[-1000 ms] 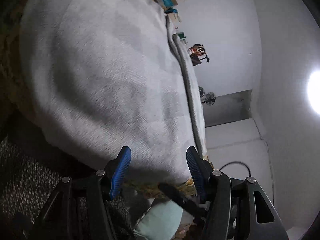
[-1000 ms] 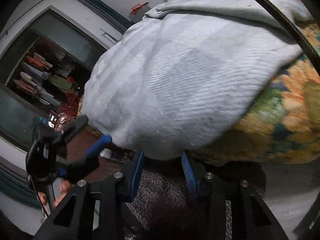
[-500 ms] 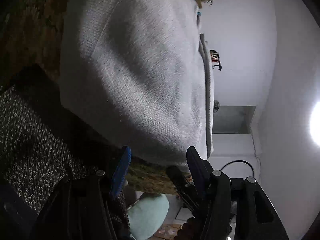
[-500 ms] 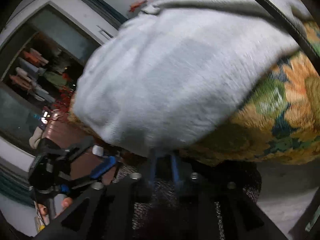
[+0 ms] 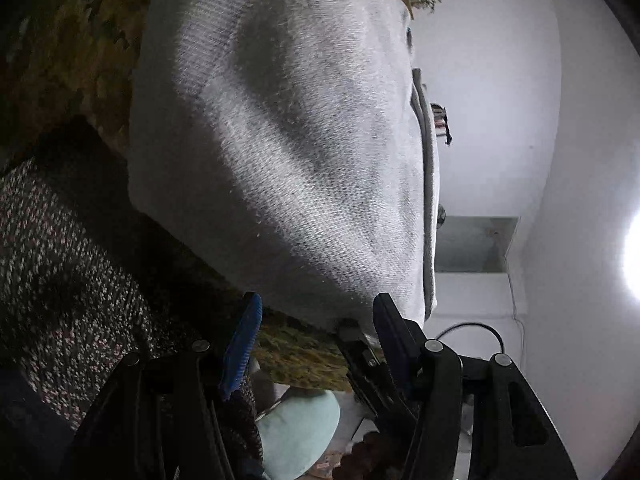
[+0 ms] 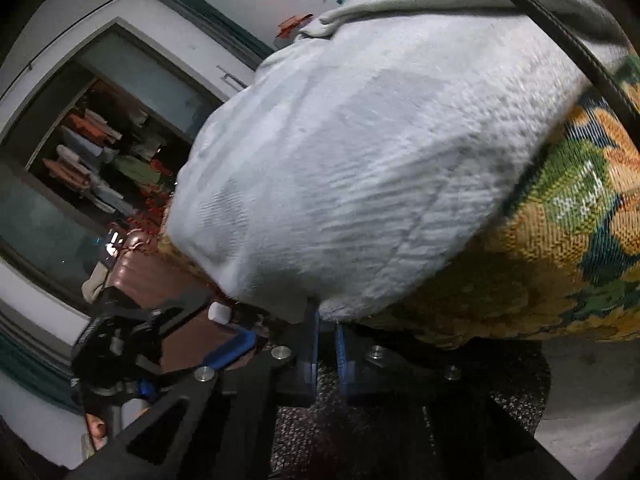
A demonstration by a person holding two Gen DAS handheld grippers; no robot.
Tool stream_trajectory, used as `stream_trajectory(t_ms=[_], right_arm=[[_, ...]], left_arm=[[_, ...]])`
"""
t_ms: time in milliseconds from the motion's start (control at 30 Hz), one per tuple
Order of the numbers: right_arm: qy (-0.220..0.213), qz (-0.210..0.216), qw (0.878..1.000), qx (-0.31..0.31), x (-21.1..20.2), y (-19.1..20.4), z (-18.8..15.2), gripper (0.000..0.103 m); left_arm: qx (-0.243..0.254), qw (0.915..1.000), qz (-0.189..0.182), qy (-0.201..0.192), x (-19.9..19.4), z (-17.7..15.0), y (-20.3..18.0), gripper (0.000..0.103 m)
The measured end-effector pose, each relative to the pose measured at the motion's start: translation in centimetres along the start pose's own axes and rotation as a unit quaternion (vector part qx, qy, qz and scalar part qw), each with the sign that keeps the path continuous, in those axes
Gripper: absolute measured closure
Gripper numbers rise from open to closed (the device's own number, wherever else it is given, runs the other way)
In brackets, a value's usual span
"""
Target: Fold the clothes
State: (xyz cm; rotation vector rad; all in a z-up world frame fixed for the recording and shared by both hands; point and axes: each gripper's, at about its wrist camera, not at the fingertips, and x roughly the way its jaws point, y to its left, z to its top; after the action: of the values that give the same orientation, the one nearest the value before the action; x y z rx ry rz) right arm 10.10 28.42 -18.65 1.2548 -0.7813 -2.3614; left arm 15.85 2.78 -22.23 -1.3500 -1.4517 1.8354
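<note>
Floral bedspread (image 6: 560, 248) under grey garment (image 6: 360, 168), right tongs (image 6: 327, 346) pinching its hem, left tongs (image 5: 316, 332) wide.

Grey garment (image 6: 360, 168) covers the floral-covered surface (image 6: 560, 248) ahead; its hem blocks both approaches. Black cable (image 6: 560, 36) crosses upper right. Speckled fabric (image 5: 68, 280) below; open air toward white wall (image 5: 500, 80).
</note>
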Motion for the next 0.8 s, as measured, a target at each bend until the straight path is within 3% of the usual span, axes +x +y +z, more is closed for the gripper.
stream_trajectory(t_ms=[300, 367, 400, 500, 600, 800], right_arm=[[-0.042, 0.035, 0.998, -0.044, -2.9, 4.3, 2.0, 0.095], [-0.04, 0.038, 0.998, -0.041, -3.3, 4.1, 2.3, 0.095], [-0.039, 0.039, 0.998, -0.039, -3.2, 4.1, 2.4, 0.095], [-0.038, 0.039, 0.998, -0.043, -2.9, 4.3, 2.9, 0.095], [-0.04, 0.04, 0.997, -0.047, -3.2, 4.8, 2.7, 0.095], [-0.043, 0.041, 0.997, -0.04, -3.6, 4.7, 2.7, 0.095]], left_arm=[[-0.087, 0.9928, -0.032, -0.075, -1.0, -2.4, 0.3, 0.043], [-0.111, 0.9881, -0.045, -0.096, -1.5, -2.9, 0.1, 0.027], [-0.128, 0.985, -0.052, -0.104, -1.8, -3.3, 0.1, 0.026], [-0.138, 0.9832, -0.066, -0.1, -1.8, -4.2, -0.4, 0.026], [-0.125, 0.9854, -0.057, -0.101, -0.8, -4.3, -0.8, 0.026], [-0.174, 0.9816, -0.035, -0.069, 2.6, -4.2, 0.6, 0.026]])
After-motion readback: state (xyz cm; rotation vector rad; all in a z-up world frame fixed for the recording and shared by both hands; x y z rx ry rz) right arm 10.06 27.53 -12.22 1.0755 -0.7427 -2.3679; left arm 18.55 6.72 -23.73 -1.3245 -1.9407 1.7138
